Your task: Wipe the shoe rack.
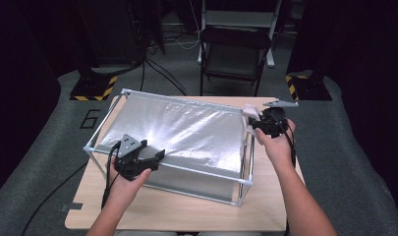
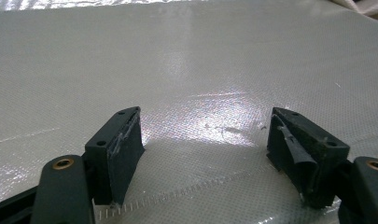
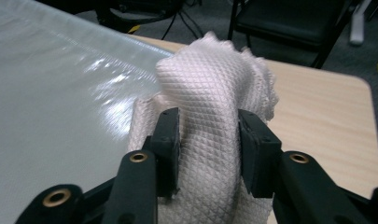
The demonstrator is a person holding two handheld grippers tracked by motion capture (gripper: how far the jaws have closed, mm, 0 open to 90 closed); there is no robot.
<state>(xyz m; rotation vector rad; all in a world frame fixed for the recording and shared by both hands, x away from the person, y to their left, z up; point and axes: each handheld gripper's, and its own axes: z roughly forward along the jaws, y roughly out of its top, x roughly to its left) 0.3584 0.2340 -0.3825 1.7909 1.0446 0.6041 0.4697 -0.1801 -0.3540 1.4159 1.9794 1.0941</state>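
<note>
High view: left tool [image 1: 150, 156] rests on the shiny silver sheet [image 1: 186, 132] stretched over a white tube frame [image 1: 245, 162] on the wooden bench [image 1: 162, 209]; right tool [image 1: 255, 124] at frame's far right corner. Left gripper view: jaws wide, nothing btwn, pads on the sheet [image 2: 186, 70]. Right gripper view: right tool [image 3: 209, 140] clamped on a bunched white quilted cloth [image 3: 210, 88] at sheet's edge.

Tabletop and its load

A light wood-grain tabletop [image 1: 162, 209] with rounded corners stands on grey carpeted floor [image 1: 44, 147]. Directly on it rests a box-shaped frame of thin white tubes [image 1: 243, 167], covering most of the surface from the left edge to near the right; a silvery, glossy woven sheet [image 1: 186, 132] is stretched across the frame's top. Bare wood shows along the near edge and in a strip at the far right. A small dark tab [image 1: 70, 207] sits at the near left corner.
</note>
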